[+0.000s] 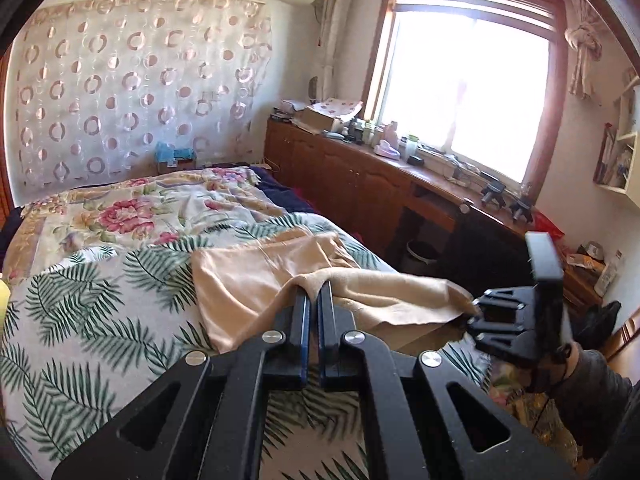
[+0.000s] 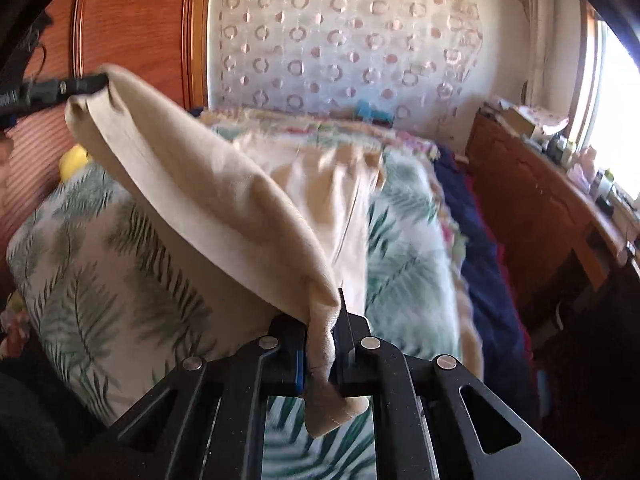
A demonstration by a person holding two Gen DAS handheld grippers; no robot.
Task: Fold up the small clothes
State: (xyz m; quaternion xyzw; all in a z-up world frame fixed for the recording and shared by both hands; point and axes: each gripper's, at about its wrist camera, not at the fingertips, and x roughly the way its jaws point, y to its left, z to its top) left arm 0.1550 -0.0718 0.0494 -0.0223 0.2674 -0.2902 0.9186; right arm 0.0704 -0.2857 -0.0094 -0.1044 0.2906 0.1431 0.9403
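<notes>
Now: left gripper (image 1: 316,292) clamped on beige cloth (image 1: 260,280) edge, centre frame; right gripper (image 2: 324,344) clamped on other corner, lower centre of its view. Cloth half lifted, far part lying on bed (image 1: 80,300). Likely early: no finished fold visible, fold-over and smoothing left. Surface: soft palm-leaf sheet, floral quilt (image 1: 132,208) behind. Room: window (image 1: 464,92) upper right, cluttered wooden cabinet (image 1: 344,176) below.
</notes>
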